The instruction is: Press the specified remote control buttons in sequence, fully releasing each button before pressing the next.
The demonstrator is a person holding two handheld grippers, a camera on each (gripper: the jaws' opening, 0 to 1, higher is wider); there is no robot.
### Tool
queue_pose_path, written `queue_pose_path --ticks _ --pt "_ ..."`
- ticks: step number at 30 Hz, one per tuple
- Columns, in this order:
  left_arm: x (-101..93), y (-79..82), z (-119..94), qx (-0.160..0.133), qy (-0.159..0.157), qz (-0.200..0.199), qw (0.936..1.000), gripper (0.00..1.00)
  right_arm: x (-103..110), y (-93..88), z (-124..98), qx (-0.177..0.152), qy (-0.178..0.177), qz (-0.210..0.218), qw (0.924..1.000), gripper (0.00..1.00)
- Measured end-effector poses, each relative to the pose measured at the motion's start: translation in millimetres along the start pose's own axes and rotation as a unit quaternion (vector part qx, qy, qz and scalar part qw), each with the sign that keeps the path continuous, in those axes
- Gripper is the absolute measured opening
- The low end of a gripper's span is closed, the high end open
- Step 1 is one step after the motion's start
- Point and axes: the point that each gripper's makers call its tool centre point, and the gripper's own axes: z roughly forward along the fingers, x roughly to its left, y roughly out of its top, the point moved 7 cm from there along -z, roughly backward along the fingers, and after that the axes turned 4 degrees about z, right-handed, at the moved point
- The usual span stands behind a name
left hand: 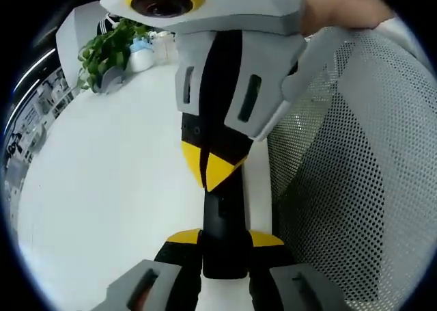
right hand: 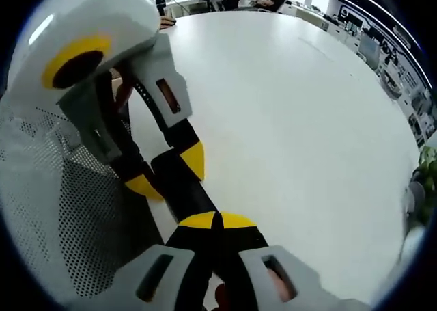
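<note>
The remote control (left hand: 224,232) is a long, slim black bar. In the left gripper view it runs straight up the middle from between two yellow-tipped jaws at the bottom to beneath the yellow tips of the other gripper above, over the white table (left hand: 109,188), just beside a grey mesh chair back. In the right gripper view the remote control (right hand: 184,184) slants from lower right to upper left, its near end hidden under closed yellow tips. No buttons can be made out.
</note>
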Motion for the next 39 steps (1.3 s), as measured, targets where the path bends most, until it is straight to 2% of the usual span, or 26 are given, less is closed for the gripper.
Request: queue_pose_path --ticks 3,9,13,19,26,39 --pt "0.1 0.1 -0.1 0.000 0.000 0.000 1.0000 0.25 0.5 0.4 0.4 0.000 -0.003 -0.008 1.0000 0.00" --pt "0.4 0.2 0.1 -0.001 0.000 0.000 1.0000 0.25 -1.3 0.1 0.3 -0.001 0.001 0.003 1.0000 0.00" --pt "0.4 0.0 0.2 -0.002 0.000 -0.001 1.0000 0.25 -3.4 -1.3 -0.2 -0.007 0.009 0.030 0.9995 0.00" --pt "0.2 0.3 0.4 -0.002 0.001 -0.003 1.0000 0.25 -2.2 -1.6 -0.3 -0.007 0.009 0.034 0.9994 0.00" --pt "0.3 -0.1 0.6 -0.004 0.003 -0.005 1.0000 0.25 -3.7 -3.1 -0.5 -0.006 0.021 0.072 0.9972 0.00" --pt "0.2 0.0 0.5 -0.002 0.004 -0.009 0.9999 0.25 -1.8 -3.8 -1.4 0.001 0.024 0.070 0.9973 0.00"
